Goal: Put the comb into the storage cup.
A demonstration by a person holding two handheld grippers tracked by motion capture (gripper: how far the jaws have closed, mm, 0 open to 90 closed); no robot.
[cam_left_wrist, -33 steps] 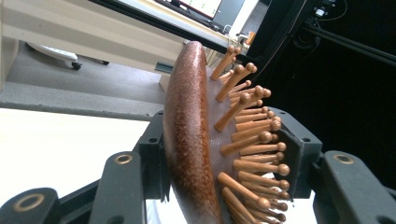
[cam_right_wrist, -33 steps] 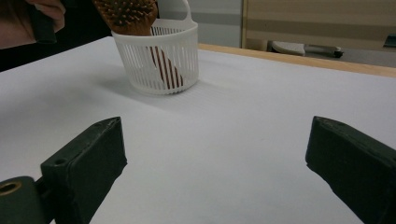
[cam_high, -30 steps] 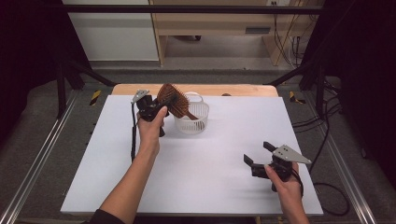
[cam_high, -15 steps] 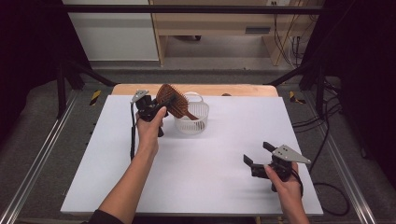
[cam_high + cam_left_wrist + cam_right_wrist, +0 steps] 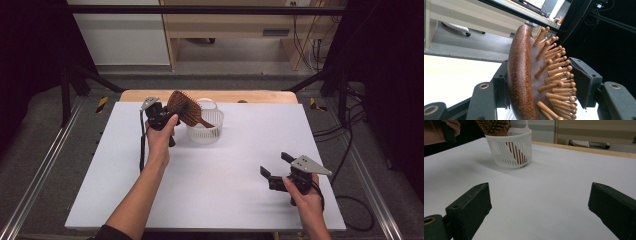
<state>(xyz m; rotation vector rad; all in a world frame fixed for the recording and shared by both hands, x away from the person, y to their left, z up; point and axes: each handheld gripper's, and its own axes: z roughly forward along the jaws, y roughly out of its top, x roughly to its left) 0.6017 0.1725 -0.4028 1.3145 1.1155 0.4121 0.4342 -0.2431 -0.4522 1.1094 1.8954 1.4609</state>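
Nearest, the right gripper rests low on the white table at its right front, its 2 jaws spread wide with nothing between them. Farther back and well apart, the left gripper is lifted at the white slatted basket. Its jaws have just been opening — the wooden hairbrush sits between them, back against 1 pad, the other pad by the bristle tips; handle down inside the basket.

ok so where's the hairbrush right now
In the high view the hairbrush is at the far left of the table, handle down in the white basket, its head between the left gripper jaws, which have just been opening.
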